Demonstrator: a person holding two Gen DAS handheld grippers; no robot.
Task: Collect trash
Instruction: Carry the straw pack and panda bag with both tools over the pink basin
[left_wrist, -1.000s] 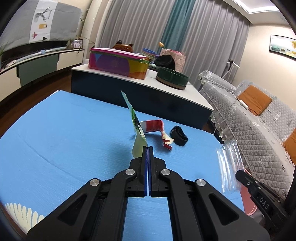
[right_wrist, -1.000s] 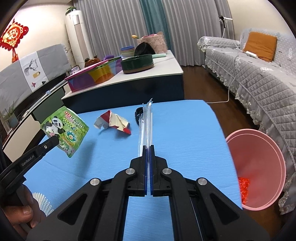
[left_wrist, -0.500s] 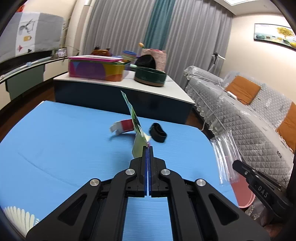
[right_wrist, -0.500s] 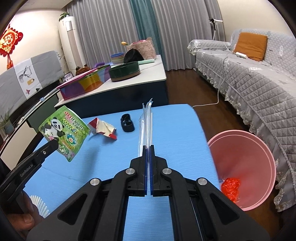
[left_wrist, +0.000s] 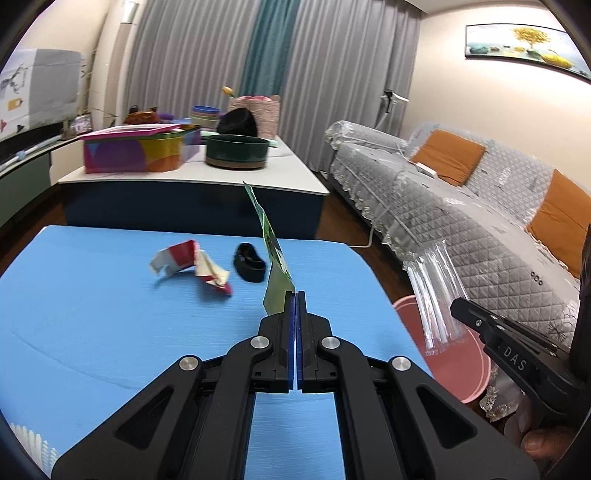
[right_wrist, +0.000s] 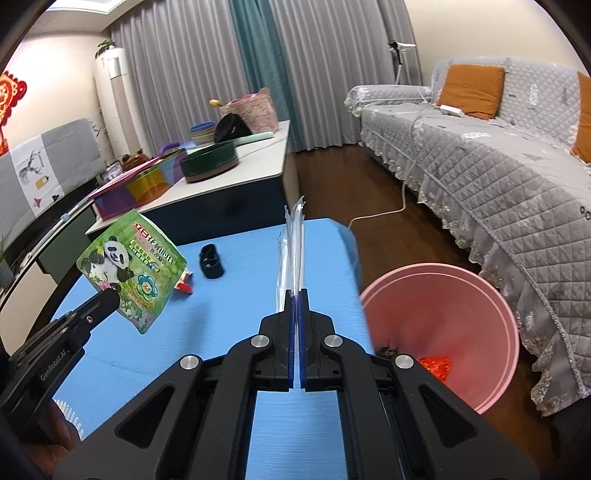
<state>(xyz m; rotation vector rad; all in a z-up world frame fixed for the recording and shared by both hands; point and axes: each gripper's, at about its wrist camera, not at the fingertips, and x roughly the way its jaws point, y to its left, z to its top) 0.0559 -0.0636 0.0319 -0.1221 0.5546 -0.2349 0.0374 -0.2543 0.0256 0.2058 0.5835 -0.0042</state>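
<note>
My left gripper (left_wrist: 296, 295) is shut on a green panda snack bag (left_wrist: 272, 251), held edge-on above the blue table; the bag's face shows in the right wrist view (right_wrist: 131, 271). My right gripper (right_wrist: 296, 293) is shut on a clear plastic wrapper (right_wrist: 291, 251), which also shows in the left wrist view (left_wrist: 434, 291) over the bin. A pink bin (right_wrist: 443, 321) with red trash inside stands on the floor right of the table. A crumpled red-and-white wrapper (left_wrist: 195, 266) and a small black object (left_wrist: 249, 263) lie on the table.
The blue table (left_wrist: 92, 314) ends at its right edge beside the bin (left_wrist: 472, 362). A second table (left_wrist: 192, 177) behind it holds a colourful box, a green bowl and a basket. A grey quilted sofa (right_wrist: 498, 166) runs along the right.
Both grippers have swung to the right with their items held. The pink bin has come closer and larger in the right wrist view, and the table trash has shifted left.
</note>
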